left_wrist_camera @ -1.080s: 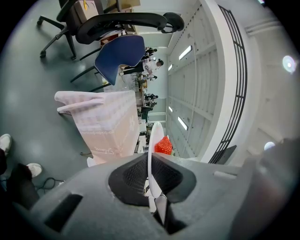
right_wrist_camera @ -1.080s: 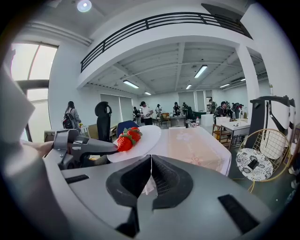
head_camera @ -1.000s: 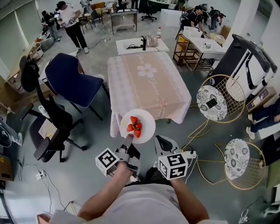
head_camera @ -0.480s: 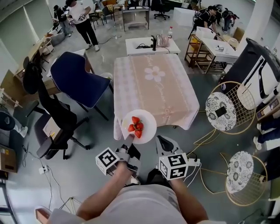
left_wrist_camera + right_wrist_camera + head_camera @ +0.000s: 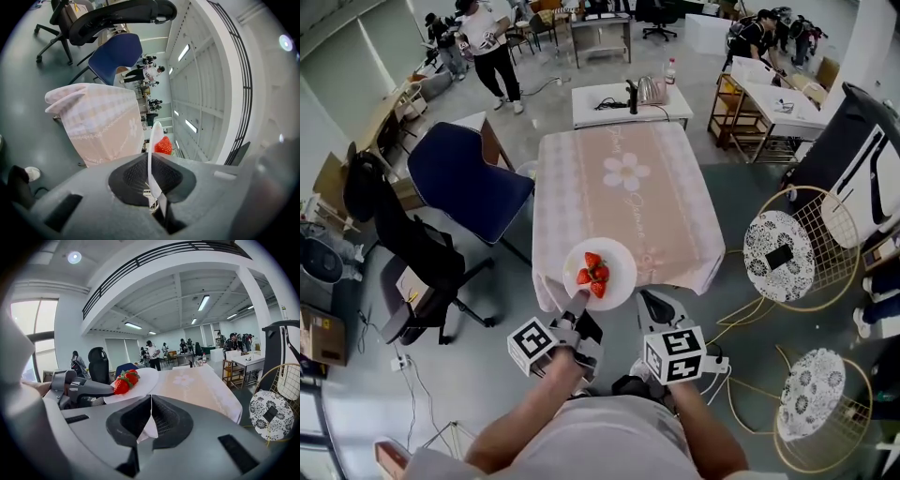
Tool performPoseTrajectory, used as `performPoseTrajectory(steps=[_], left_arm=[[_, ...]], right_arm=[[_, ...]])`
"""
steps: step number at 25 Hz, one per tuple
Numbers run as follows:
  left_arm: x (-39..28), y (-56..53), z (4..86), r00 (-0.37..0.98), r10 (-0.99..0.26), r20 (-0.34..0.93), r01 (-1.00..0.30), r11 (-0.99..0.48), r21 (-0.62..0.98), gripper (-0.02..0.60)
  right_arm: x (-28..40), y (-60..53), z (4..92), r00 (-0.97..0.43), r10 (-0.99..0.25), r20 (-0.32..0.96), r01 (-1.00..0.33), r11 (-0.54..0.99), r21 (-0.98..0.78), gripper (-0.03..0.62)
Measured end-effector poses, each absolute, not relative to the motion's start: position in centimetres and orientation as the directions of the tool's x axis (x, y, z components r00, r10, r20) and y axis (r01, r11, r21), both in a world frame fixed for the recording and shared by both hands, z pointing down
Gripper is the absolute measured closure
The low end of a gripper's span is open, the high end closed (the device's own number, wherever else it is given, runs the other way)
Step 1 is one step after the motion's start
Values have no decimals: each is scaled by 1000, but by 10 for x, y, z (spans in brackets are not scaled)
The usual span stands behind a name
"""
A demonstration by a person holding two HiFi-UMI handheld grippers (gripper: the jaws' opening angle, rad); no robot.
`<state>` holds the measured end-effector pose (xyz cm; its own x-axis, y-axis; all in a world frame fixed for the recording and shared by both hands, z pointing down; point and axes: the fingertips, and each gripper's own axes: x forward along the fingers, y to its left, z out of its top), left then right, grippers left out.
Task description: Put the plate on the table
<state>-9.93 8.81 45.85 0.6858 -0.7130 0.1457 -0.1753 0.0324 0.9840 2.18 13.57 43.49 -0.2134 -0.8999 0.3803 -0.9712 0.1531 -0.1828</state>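
Observation:
A white plate (image 5: pixel 614 265) carrying three strawberries (image 5: pixel 592 275) hangs in the air over the near edge of the pink flowered table (image 5: pixel 625 178). My left gripper (image 5: pixel 578 302) is shut on the plate's near rim. In the left gripper view the plate (image 5: pixel 152 140) stands edge-on between the pads of my left gripper (image 5: pixel 151 169), with a strawberry (image 5: pixel 163 146) beyond it. My right gripper (image 5: pixel 653 306) is shut just right of the plate and holds no task object. The right gripper view shows the plate (image 5: pixel 140 379), the strawberries (image 5: pixel 124 382) and the table (image 5: pixel 197 383) past my right gripper (image 5: pixel 151 402).
A blue chair (image 5: pixel 464 183) and a black office chair (image 5: pixel 398 248) stand left of the table. Two round wire stools (image 5: pixel 783 246) (image 5: pixel 811 396) stand to the right. A small white table with a kettle (image 5: pixel 630 101) lies beyond. People stand at the far end.
The table has come nearer in the head view. The plate, held the same way, now sits over the table's near edge instead of in front of it.

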Motion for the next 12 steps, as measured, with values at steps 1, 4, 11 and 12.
performPoseTrajectory(steps=[1, 4, 11, 12], left_arm=[[-93, 87, 459, 682, -715, 154, -185, 35, 982, 563], [-78, 86, 462, 670, -723, 169, -205, 39, 978, 563], [-60, 79, 463, 648, -739, 186, -223, 50, 974, 564], [-59, 77, 463, 646, -740, 188, -226, 50, 973, 563]], right_arm=[[29, 133, 436, -220, -899, 379, -969, 158, -189, 589], [46, 127, 439, -241, -896, 374, -963, 174, -204, 589], [66, 117, 448, -277, -885, 375, -949, 191, -250, 589], [67, 115, 449, -280, -884, 374, -948, 193, -254, 589]])
